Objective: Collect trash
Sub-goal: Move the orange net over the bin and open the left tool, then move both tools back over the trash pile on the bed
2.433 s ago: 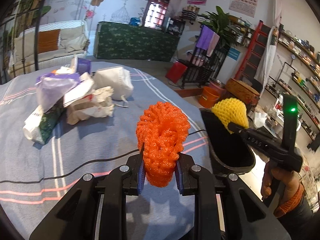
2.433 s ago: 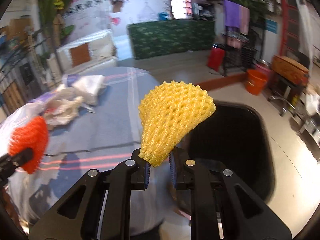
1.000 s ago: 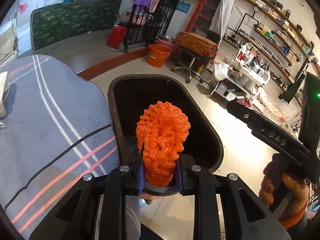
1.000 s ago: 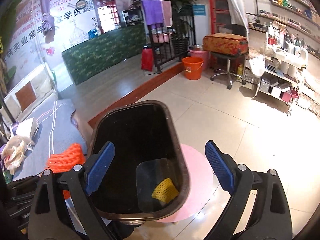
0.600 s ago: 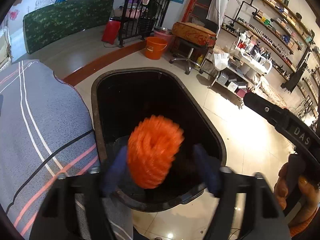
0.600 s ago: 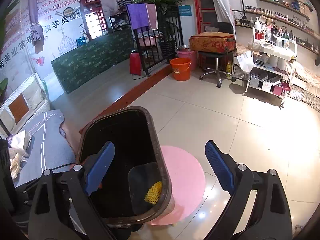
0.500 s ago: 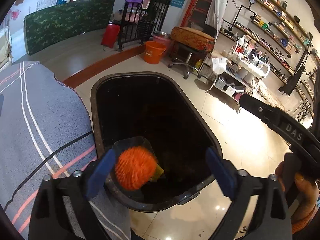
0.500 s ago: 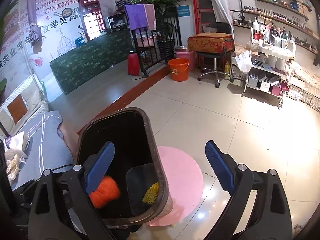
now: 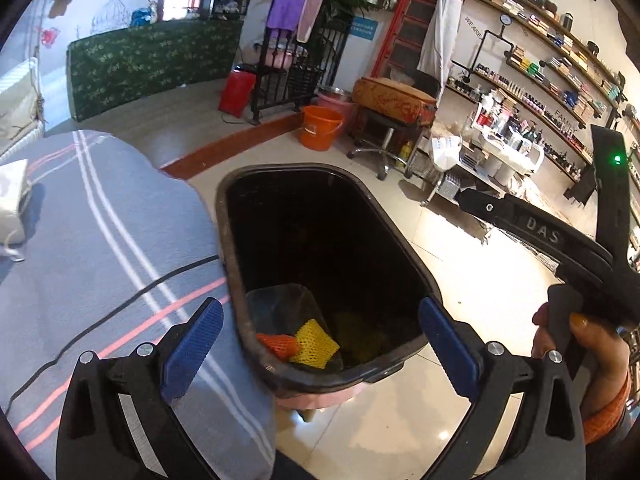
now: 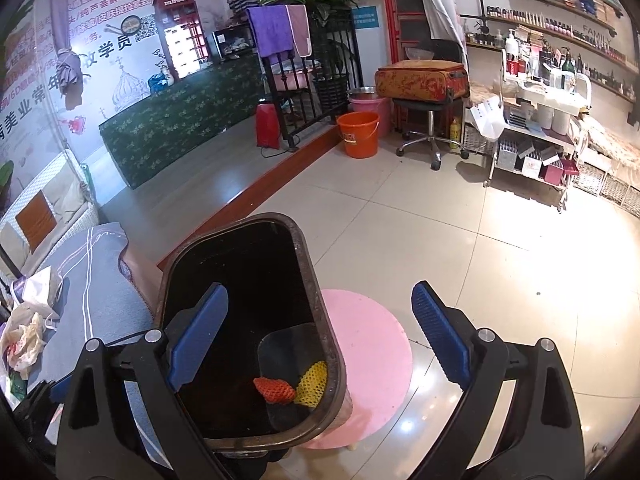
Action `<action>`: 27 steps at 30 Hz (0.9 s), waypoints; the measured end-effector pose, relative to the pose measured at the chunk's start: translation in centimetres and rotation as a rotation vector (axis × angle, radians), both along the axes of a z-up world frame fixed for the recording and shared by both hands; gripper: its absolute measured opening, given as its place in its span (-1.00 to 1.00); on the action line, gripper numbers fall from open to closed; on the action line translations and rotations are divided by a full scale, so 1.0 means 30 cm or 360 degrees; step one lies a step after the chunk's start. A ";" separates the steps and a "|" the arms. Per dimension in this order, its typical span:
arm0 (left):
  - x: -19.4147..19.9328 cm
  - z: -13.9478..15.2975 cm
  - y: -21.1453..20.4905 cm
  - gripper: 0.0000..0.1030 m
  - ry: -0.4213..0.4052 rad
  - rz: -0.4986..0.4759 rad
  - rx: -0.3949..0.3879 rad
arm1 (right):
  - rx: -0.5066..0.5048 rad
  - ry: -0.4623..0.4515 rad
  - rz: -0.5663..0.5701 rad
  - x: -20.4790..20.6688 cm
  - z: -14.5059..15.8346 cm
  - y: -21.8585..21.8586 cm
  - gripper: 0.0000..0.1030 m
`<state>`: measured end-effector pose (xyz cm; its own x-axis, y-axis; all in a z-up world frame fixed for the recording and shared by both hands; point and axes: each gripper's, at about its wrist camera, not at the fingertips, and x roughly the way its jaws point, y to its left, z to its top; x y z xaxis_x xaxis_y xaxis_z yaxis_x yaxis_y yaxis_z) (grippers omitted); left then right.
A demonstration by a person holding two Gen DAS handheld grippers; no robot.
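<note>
Left tool (image 9: pixel 318 342) has just been opening and stands spread and empty; right tool (image 10: pixel 320 322) likewise spread. Orange net (image 10: pixel 274 389) and yellow net (image 10: pixel 312 384) lie in the bin (image 10: pixel 320 276), lower centre. Remaining trash (image 10: pixel 24 336) sits far left on the surface (image 9: pixel 80 220). Risk: a swinging tool could tip the bin.

glossy beige floor tiles (image 10: pixel 460 248) are reflecting the light. wall shelves (image 9: pixel 560 44) are carrying rows of bottles, a green patterned counter (image 10: pixel 180 120) is standing against the poster wall, and an orange bucket (image 10: pixel 358 134) is sitting beside a stool (image 10: pixel 428 120).
</note>
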<state>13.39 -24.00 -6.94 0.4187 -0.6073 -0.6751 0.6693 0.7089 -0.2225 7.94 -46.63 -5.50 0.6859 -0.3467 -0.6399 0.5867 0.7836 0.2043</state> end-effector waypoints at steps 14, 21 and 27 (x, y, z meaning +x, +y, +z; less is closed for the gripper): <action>-0.019 0.049 0.233 0.89 -0.0086 0.0279 -0.0040 | 0.0000 0.0028 0.0282 0.105 0.000 0.196 0.79; -0.031 0.049 0.359 0.89 -0.0118 0.0412 -0.0030 | 0.0008 0.0044 0.0484 0.156 -0.006 0.345 0.79; -0.040 0.055 0.464 0.89 -0.0160 0.0527 -0.0017 | 0.0009 0.0046 0.0642 0.197 0.006 0.459 0.79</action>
<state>12.19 -10.07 -5.28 0.6584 -0.4341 -0.6149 0.4222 0.8893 -0.1758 13.83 -32.85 -5.34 0.7478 -0.0497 -0.6621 0.2377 0.9511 0.1970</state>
